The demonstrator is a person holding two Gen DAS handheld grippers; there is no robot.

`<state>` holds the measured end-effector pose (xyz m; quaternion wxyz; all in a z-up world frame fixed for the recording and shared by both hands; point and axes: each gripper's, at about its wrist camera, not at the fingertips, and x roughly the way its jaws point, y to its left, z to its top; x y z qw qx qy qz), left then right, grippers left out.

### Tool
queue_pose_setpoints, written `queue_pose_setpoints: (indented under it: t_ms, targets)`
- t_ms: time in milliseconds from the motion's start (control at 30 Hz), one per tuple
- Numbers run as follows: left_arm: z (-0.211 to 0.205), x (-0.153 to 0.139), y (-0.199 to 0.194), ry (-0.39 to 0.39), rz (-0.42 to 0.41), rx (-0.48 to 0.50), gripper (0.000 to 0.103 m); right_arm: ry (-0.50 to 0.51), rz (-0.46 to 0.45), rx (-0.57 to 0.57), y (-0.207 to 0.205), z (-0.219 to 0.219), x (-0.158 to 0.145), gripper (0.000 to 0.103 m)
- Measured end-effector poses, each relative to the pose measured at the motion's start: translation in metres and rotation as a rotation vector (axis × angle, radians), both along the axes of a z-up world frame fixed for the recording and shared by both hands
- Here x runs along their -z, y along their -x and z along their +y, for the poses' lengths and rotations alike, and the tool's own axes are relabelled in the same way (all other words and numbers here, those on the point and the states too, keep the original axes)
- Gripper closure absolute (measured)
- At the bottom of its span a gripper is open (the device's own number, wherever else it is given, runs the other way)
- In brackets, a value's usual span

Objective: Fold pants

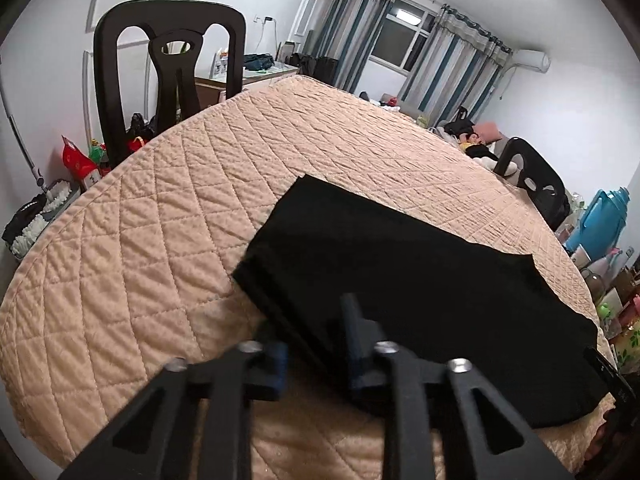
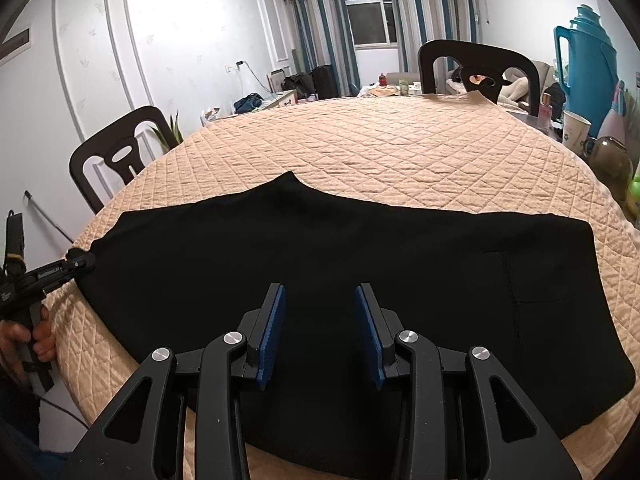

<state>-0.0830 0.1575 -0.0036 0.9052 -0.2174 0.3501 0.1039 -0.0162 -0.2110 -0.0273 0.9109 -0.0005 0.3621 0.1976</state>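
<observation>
While the left hand-held gripper pinches the black fabric pants on the quilted beige counter, the released right hand-held gripper should grab the near hem squarely.

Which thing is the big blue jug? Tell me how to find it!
Find the big table under the peach quilted cover. At its right edge, among cups and bottles, stands the blue jug. It is the tallest thing there, bright turquoise, with a handle and stepped lid.
</observation>
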Motion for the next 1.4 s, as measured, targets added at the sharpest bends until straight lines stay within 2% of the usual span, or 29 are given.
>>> queue_pose_setpoints:
  t_ms: [67, 267, 467, 567, 667, 733, 867, 967, 1100, 1167, 1233, 1300, 1400]
  targets:
    - [-0.001, -0.001, -0.002, 0.019, -0.003, 0.021, 0.094, -0.004, -0.001, 0.001, 0.0, -0.001, 0.0, 0.066]
    - [-0.026, -0.026, -0.014, 0.004, -0.067, 0.131, 0.095, -0.031, 0.005, 0.005, -0.001, -0.006, 0.0, 0.066]
    - [-0.084, -0.054, -0.046, 0.024, -0.147, 0.34, 0.096, -0.046, -0.001, 0.026, 0.0, -0.013, -0.002, 0.066]
    - [-0.128, -0.059, -0.061, 0.038, -0.166, 0.48, 0.096, -0.05, -0.009, 0.045, 0.003, -0.02, -0.005, 0.066]
    - [-0.173, -0.05, -0.07, 0.065, -0.149, 0.625, 0.096, -0.057, -0.005, 0.073, 0.007, -0.03, -0.006, 0.066]
    - [-0.201, -0.036, -0.071, 0.075, -0.103, 0.706, 0.096, -0.066, 0.003, 0.089, 0.008, -0.037, -0.006, 0.066]
    - [-0.228, -0.007, -0.068, 0.091, 0.001, 0.802, 0.095, -0.122, 0.035, 0.102, 0.008, -0.049, -0.003, 0.066]
    - [-0.223, -0.006, -0.061, 0.127, 0.015, 0.812, 0.094, -0.19, 0.081, 0.079, 0.002, -0.05, 0.004, 0.066]
    - [-0.206, -0.021, -0.049, 0.145, -0.038, 0.809, 0.077, -0.264, 0.135, 0.019, -0.007, -0.038, 0.013, 0.066]
    - [-0.193, -0.03, -0.046, 0.149, -0.071, 0.786, 0.072, -0.298, 0.165, -0.027, -0.012, -0.027, 0.016, 0.066]
    - [-0.179, -0.035, -0.048, 0.123, -0.095, 0.732, 0.07, -0.325, 0.202, -0.075, -0.018, -0.016, 0.02, 0.066]
    - [-0.165, -0.036, -0.052, 0.075, -0.104, 0.664, 0.07, -0.307, 0.255, -0.109, -0.027, -0.001, 0.027, 0.066]
    - [-0.145, -0.03, -0.061, 0.048, -0.078, 0.581, 0.07, -0.272, 0.254, -0.131, -0.033, 0.011, 0.026, 0.066]
